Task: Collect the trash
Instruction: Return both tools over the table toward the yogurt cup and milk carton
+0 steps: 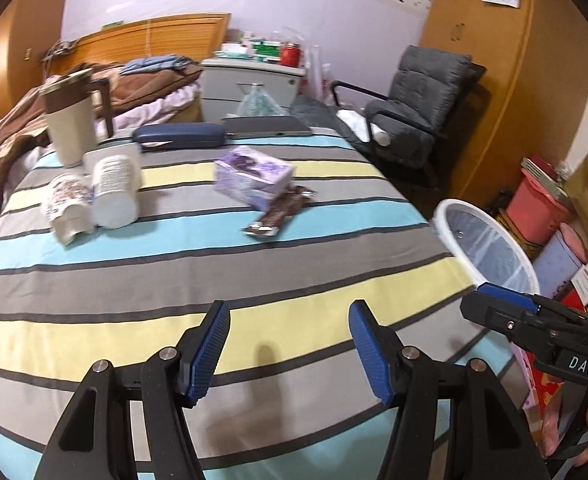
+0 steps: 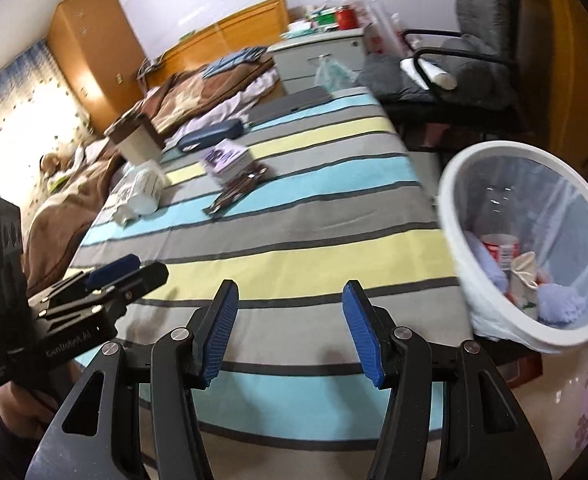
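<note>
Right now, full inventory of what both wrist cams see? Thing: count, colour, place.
Striped cloth: 1, blue, grey and yellow, covers the table.
Paper cups: 2, white, lying tipped at far left.
Tissue pack: 1, purple, mid-table.
Snack wrapper: 1, brown, against the tissue pack's near side.
Mug: 1, cream with brown top, far left, upright.
Glasses case: 1, dark blue, far edge.
Trash bin: 1, white, lined, right of table, trash inside.
Armchair: 1, grey, beyond table.
Left gripper: open, empty, over near edge.
Right gripper: open, empty, beside it.
</note>
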Tool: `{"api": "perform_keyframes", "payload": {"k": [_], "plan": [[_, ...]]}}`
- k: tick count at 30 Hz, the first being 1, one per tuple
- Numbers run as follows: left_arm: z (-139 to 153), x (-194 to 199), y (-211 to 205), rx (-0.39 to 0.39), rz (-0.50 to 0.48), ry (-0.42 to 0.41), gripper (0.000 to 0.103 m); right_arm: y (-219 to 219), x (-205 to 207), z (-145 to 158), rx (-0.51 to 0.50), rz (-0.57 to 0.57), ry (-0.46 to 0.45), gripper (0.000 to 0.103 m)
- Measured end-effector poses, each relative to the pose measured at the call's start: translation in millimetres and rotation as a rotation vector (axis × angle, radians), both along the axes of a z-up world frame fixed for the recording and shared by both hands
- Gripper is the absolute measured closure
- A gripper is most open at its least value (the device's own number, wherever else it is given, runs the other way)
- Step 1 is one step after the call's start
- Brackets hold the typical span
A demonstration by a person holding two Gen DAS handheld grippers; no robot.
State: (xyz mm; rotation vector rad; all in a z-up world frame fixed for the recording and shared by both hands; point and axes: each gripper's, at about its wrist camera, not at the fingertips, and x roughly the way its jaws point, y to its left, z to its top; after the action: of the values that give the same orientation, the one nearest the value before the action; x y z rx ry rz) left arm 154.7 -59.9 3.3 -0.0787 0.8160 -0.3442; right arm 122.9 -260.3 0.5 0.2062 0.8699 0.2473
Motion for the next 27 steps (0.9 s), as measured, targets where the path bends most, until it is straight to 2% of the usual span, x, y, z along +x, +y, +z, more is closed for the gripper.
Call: {"api": "perform_keyframes", "payload": {"k": [14, 27], "plan": [[4, 19, 55, 0.026, 0.13, -0.008, 0.042, 36, 20, 7, -0.103, 0.096, -0.045, 0.043], [9, 55, 95, 0.052, 0.227, -0.023, 0.042, 58, 52, 6, -0.136, 0.182, -0.056, 0.041]]}}
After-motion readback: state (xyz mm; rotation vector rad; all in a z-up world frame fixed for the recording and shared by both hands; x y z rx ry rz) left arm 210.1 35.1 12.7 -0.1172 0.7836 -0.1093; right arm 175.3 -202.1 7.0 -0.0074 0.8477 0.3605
